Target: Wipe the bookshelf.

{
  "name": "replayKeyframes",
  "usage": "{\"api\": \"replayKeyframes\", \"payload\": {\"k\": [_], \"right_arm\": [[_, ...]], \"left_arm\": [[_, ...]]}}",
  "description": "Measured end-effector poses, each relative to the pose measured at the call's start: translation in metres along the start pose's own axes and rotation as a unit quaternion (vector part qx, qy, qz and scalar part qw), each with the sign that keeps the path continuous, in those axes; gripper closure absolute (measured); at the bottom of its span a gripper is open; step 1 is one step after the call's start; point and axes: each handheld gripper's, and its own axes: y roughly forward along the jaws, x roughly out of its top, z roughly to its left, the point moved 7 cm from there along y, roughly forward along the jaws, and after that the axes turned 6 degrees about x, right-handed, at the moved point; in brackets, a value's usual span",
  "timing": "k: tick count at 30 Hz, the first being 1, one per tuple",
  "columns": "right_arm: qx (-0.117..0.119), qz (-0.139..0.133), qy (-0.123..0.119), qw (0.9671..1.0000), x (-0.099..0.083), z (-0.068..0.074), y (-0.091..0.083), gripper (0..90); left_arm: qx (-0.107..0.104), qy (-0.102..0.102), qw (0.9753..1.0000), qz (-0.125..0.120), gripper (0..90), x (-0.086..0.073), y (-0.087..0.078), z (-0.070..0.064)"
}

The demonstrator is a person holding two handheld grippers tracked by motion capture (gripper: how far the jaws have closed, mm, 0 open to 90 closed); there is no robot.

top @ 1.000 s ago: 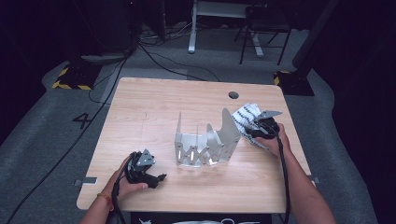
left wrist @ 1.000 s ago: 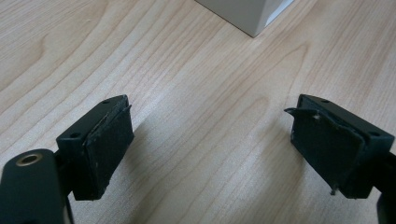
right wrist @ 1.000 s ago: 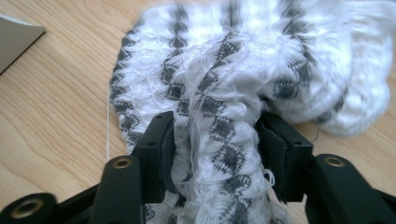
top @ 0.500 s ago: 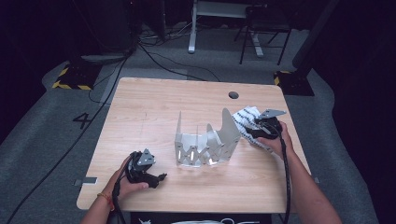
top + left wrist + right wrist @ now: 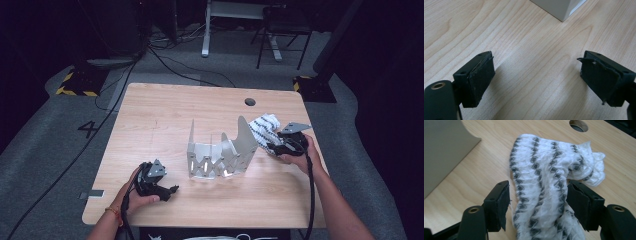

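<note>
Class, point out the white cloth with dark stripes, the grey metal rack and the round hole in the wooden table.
White striped cloth (image 5: 544,185), right gripper view, middle fold.
Grey metal rack (image 5: 246,140), high view, right end plate.
Round hole (image 5: 250,102), high view, its centre.

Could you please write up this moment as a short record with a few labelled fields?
Surface: wooden table with a round hole near its far edge
Centre: grey folded metal rack, standing upright
Cloth: white cloth with dark stripes, crumpled, lying on the table right of the rack
Right gripper: open, jaws on either side of the cloth, one pad touching it
Left gripper: open, nothing between its jaws, over bare wood near the front left of the table
Likely next move: probably closing the right gripper on the cloth
</note>
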Motion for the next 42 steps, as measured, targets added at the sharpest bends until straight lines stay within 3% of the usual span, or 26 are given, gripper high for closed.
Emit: {"api": "replayKeyframes", "payload": {"k": [10, 20, 31, 38, 42], "right_arm": [[0.003, -0.029, -0.005, 0.9996, -0.011, 0.013, -0.028, 35.1], [0.000, -0.026, -0.027, 0.9993, -0.025, 0.025, -0.043, 34.9], [-0.005, -0.011, -0.044, 0.9989, -0.055, 0.039, -0.059, 34.5], [0.001, 0.001, -0.021, 0.9998, -0.090, 0.044, -0.059, 33.9], [-0.006, -0.002, 0.007, 1.0000, -0.113, 0.042, -0.057, 31.8]], "left_arm": [[0.000, 0.000, 1.0000, 0.000, 12.2, 0.000, 0.000, 0.000], [0.002, -0.001, 1.0000, 0.000, 12.2, 0.000, 0.000, 0.000], [0.008, -0.007, 0.9999, 0.001, 12.3, 0.000, 0.000, -0.001], [0.010, -0.009, 0.9999, 0.001, 12.3, 0.000, 0.000, -0.001], [0.011, -0.009, 0.9999, 0.001, 12.4, 0.000, 0.000, -0.001]]}}
